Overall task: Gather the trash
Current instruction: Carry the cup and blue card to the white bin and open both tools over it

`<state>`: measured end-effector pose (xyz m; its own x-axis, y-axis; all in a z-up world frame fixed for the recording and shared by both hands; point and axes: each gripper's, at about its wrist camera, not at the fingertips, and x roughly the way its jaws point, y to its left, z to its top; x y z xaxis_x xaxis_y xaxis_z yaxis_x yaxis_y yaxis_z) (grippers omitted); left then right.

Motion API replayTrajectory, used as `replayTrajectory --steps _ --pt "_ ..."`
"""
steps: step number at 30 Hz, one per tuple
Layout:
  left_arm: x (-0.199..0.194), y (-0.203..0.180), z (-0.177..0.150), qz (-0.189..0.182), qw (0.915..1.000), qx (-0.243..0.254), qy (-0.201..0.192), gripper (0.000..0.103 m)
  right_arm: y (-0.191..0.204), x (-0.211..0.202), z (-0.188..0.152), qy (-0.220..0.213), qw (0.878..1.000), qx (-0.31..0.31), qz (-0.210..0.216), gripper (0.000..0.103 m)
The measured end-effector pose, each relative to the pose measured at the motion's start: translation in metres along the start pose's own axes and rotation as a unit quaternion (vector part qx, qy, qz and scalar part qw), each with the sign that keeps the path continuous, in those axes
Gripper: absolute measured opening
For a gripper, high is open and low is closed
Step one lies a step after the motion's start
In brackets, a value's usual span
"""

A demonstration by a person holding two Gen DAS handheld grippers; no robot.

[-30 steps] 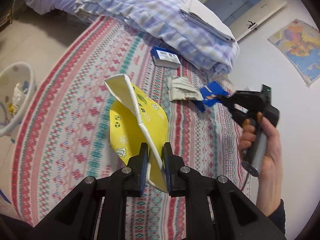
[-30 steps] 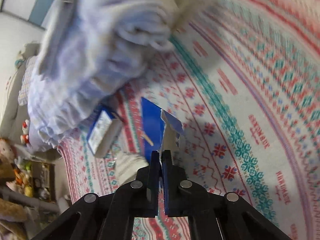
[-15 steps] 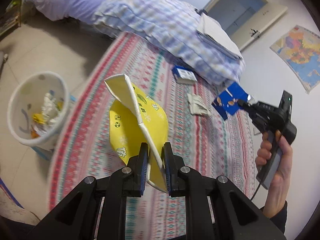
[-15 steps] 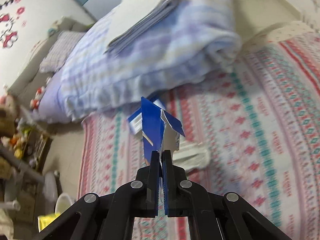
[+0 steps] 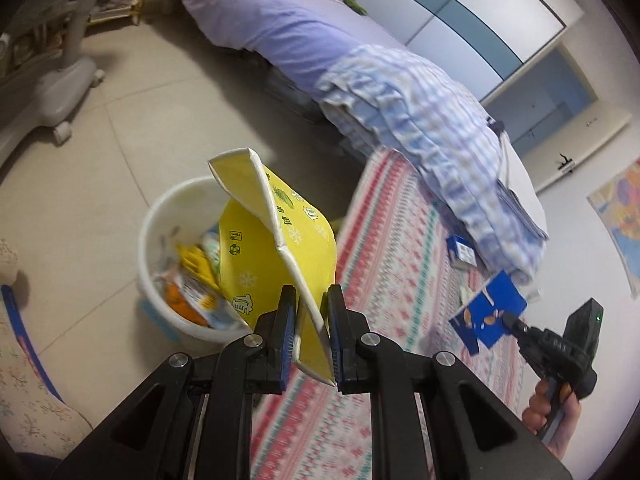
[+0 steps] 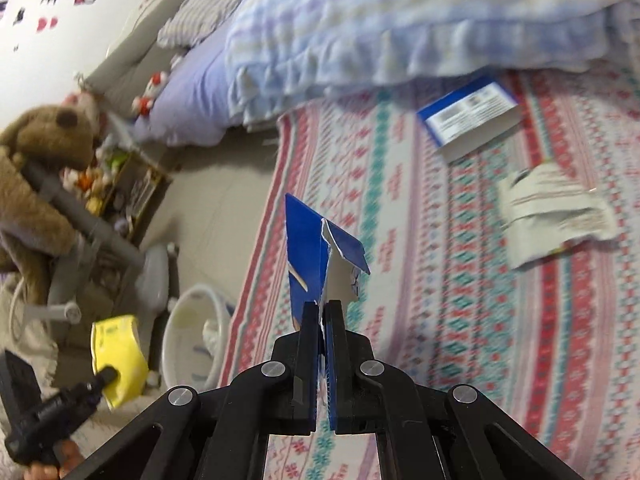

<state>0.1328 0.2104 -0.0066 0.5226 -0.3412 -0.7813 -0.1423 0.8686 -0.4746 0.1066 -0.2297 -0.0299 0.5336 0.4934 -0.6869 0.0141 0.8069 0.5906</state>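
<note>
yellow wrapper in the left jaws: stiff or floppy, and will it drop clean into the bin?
Probably semi-stiff: the yellow wrapper stands up from the left gripper and keeps its fold without drooping. Likely light for its size, since a pinch at one edge carries it. Being broad and flat, it may flutter on release rather than fall straight into the bin.

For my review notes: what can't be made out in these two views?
- Bin contents, left wrist view: partly hidden by the yellow packet in the left claw.
- Blue box label, right wrist view: blurred.
- Crumpled paper, right wrist view: blurred.
- Blue wrapper print: seen edge-on in the right claw.
</note>
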Motion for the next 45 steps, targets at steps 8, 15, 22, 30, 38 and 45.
replayTrajectory --steps 8,15,22,30,38,45 --pt "0.008 0.029 0.007 0.017 0.9998 -0.014 -0.002 0.017 0.038 0.031 -0.018 0.031 0.998 -0.045 0.023 0.002" --pt "0.010 0.047 0.020 0.011 0.9994 -0.031 -0.003 0.017 0.082 0.066 -0.033 0.051 0.995 -0.079 0.044 0.002" --pt "0.006 0.059 0.026 0.009 0.9990 -0.039 -0.019 0.017 0.144 0.113 -0.049 0.073 0.989 -0.104 0.071 0.002" --pt "0.001 0.070 0.030 0.014 0.9983 -0.044 -0.036 0.017 0.210 0.190 -0.072 0.110 0.981 -0.144 0.074 0.005" --pt "0.007 0.073 0.035 0.024 0.9981 -0.042 -0.038 0.017 0.207 0.240 -0.090 0.167 0.974 -0.146 0.054 0.042" --pt "0.030 0.062 0.035 0.029 0.9991 -0.029 -0.014 0.017 0.173 0.212 -0.068 0.130 0.984 -0.116 0.034 0.042"
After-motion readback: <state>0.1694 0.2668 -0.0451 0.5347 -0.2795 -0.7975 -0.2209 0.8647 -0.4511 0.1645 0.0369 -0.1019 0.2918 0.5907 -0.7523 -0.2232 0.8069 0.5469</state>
